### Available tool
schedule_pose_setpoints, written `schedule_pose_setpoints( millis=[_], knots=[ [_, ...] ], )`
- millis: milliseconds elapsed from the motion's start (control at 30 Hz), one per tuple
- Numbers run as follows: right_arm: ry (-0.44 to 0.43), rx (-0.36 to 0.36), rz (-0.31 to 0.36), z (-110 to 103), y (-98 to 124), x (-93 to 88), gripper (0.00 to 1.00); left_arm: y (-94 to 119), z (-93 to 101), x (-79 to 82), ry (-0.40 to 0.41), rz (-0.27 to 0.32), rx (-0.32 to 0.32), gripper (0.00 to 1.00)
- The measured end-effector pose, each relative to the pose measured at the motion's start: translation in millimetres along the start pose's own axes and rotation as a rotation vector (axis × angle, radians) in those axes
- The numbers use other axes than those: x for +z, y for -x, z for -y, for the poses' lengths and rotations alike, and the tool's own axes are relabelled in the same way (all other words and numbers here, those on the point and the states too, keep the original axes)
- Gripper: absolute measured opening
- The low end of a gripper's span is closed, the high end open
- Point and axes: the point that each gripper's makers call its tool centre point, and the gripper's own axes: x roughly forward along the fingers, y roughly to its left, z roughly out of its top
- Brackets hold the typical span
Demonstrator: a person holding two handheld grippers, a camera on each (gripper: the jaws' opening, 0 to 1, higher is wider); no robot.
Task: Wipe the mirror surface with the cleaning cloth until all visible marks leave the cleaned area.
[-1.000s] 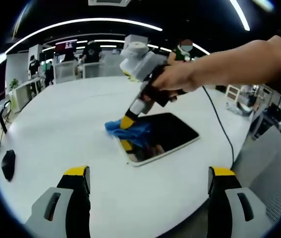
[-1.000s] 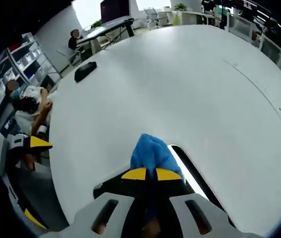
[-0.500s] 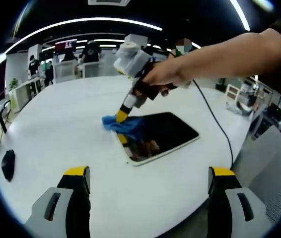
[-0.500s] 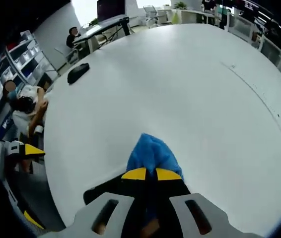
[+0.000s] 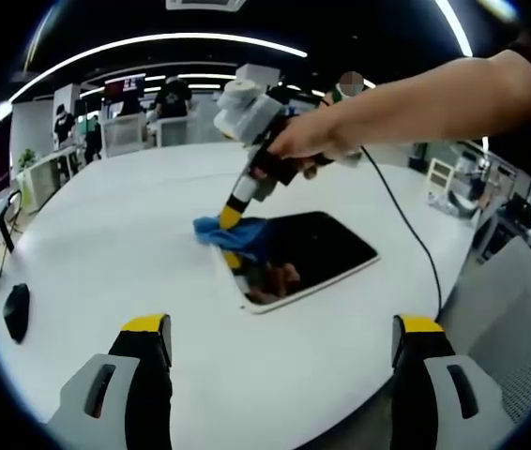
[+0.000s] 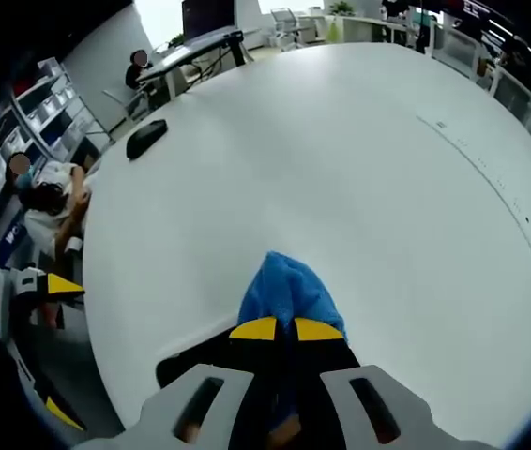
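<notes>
A dark, white-framed mirror (image 5: 308, 258) lies flat on the round white table (image 5: 106, 244). In the left gripper view my right gripper (image 5: 231, 217) reaches down from the right, held by a hand, and presses a blue cleaning cloth (image 5: 226, 234) on the mirror's far left corner. In the right gripper view that gripper (image 6: 277, 329) is shut on the blue cloth (image 6: 286, 291), with a strip of dark mirror (image 6: 190, 354) just left of its jaws. My left gripper (image 5: 280, 326) hangs over the table's near edge, jaws wide apart and empty; its yellow tips (image 6: 59, 284) also appear at the left.
A black computer mouse (image 5: 15, 311) lies near the table's left edge, also seen as a mouse (image 6: 145, 139) far up the table. A black cable (image 5: 414, 239) trails from the right gripper over the table's right side. Desks, chairs and people stand beyond the table.
The right gripper with the cloth slid from the mirror's near-left part up to its far left corner, then held about still. The left gripper has stayed put.
</notes>
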Motion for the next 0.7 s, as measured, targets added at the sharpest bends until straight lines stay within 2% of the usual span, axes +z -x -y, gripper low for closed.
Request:
schedule_pose_setpoints(
  millis=[233, 333, 700],
  knots=[
    [0.003, -0.014, 0.003, 5, 2, -1.2, 0.00, 1, -2.6, 2.3, -0.003, 0.009, 0.016, 0.99],
    [0.007, -0.022, 0.003, 11, 2, -1.6, 0.00, 1, -4.5, 6.0, 0.004, 0.031, 0.025, 0.99],
    [-0.001, -0.043, -0.002, 16, 13, -12.0, 0.00, 1, -3.2, 4.6, 0.010, 0.020, 0.021, 0.99]
  ],
)
